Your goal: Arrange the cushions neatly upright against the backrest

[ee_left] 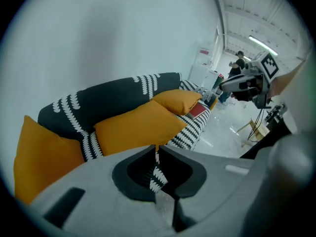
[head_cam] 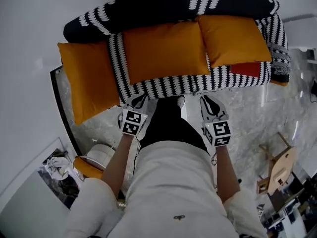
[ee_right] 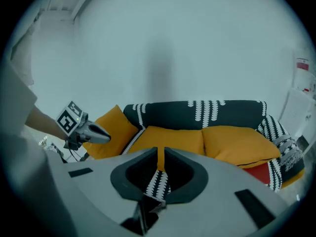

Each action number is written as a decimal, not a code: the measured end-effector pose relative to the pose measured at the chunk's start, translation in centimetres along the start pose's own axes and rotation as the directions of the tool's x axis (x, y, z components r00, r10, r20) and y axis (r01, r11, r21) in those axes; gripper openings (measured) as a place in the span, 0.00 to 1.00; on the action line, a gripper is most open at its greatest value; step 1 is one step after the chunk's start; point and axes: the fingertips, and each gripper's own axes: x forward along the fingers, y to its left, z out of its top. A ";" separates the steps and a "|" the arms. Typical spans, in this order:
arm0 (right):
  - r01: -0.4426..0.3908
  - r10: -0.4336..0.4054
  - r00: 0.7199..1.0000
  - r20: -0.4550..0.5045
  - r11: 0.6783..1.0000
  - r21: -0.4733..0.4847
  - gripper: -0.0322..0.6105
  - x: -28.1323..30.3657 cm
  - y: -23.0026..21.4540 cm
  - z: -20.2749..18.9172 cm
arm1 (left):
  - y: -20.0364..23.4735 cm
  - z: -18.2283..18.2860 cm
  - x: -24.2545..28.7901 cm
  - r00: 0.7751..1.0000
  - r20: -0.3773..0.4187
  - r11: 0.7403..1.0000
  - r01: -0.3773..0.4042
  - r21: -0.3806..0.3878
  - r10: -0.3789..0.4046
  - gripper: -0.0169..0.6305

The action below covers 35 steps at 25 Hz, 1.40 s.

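Three orange cushions lie on a black-and-white patterned sofa. The left cushion hangs over the sofa's left end, the middle cushion lies flat on the seat, and the right cushion rests on a red cushion. My left gripper and right gripper hover shut and empty just in front of the seat's front edge. In the left gripper view the shut jaws point towards the middle cushion. The right gripper view shows the middle cushion and the right cushion beyond its jaws.
A wooden stool stands on the marble floor at the right. A small white and orange object sits on the floor at the left, beside a white wall. A person stands far off in the room.
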 end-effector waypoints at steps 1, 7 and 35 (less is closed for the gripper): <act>-0.003 0.002 0.999 -0.034 1.000 -0.022 0.06 1.1 -0.6 -0.2 | 1.3 -0.6 0.8 1.000 -0.018 1.000 -0.009 -0.019 0.008 0.05; -0.015 -0.012 0.972 -0.233 0.993 -0.115 0.07 7.1 -4.0 -2.8 | 8.0 -4.1 5.2 0.991 -0.131 0.996 -0.040 -0.079 0.029 0.05; -0.072 -0.329 0.668 -0.668 0.864 -0.498 0.38 22.8 -16.6 -21.2 | 17.1 -20.0 18.3 0.882 -0.471 0.966 -0.130 -0.224 0.010 0.53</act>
